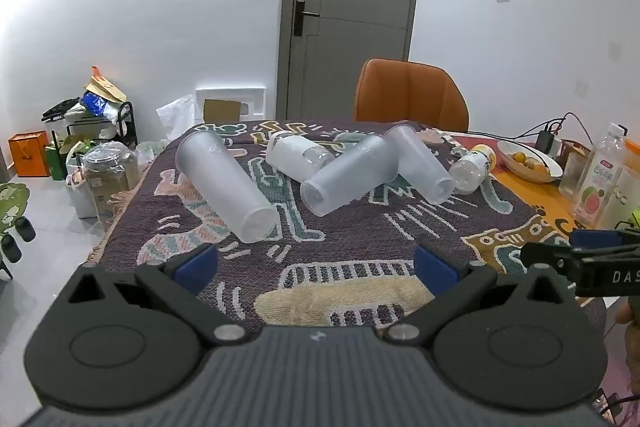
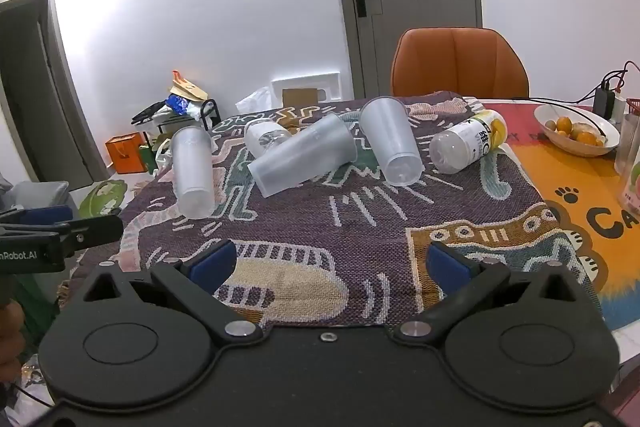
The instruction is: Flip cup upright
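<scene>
Three frosted plastic cups lie on their sides on the patterned cloth [image 1: 360, 239]. The left cup [image 1: 224, 183] [image 2: 193, 171], the middle cup [image 1: 347, 175] [image 2: 301, 159] and the right cup [image 1: 421, 163] [image 2: 391, 146] all point their bases toward me. My left gripper [image 1: 316, 267] is open and empty, above the cloth's near part. My right gripper [image 2: 329, 263] is open and empty, also short of the cups. The right gripper's tip shows in the left wrist view [image 1: 576, 255]; the left gripper's tip shows in the right wrist view [image 2: 60, 231].
Two plastic bottles lie among the cups: one behind the middle cup [image 1: 296, 153] [image 2: 264, 137], one with a yellow cap at the right [image 1: 474, 167] [image 2: 468, 141]. A bowl of oranges [image 2: 576, 133], an upright bottle [image 1: 600, 175] and an orange chair [image 1: 412, 95] stand at the right and back.
</scene>
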`<state>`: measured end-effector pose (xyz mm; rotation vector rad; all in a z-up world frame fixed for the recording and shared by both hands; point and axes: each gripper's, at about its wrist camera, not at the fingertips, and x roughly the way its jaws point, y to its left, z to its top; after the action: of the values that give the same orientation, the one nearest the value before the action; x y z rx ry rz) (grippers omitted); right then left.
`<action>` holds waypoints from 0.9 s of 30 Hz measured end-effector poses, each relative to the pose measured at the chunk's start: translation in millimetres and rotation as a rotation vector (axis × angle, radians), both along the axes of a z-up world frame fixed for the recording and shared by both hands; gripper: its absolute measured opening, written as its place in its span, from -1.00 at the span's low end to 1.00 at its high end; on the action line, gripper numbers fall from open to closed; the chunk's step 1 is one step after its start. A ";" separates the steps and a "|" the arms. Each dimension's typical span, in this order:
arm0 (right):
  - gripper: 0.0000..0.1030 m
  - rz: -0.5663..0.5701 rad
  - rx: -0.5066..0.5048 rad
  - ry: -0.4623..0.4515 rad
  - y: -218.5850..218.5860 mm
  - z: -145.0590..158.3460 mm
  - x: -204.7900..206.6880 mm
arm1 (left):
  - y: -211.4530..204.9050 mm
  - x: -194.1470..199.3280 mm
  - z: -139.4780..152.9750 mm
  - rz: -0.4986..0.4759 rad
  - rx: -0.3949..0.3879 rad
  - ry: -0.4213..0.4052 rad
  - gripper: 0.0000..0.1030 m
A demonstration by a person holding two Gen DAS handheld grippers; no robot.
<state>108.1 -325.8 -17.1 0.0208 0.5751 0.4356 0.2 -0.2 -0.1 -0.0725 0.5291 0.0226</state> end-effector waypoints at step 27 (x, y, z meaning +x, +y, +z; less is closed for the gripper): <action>1.00 0.026 0.012 -0.005 2.1 2.0 -1.2 | -0.2 -0.2 -4.6 -0.006 -0.006 0.000 1.00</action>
<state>106.9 -323.7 -15.1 0.0237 0.5683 0.4639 0.0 -0.4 -4.8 -0.0766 0.5294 0.0154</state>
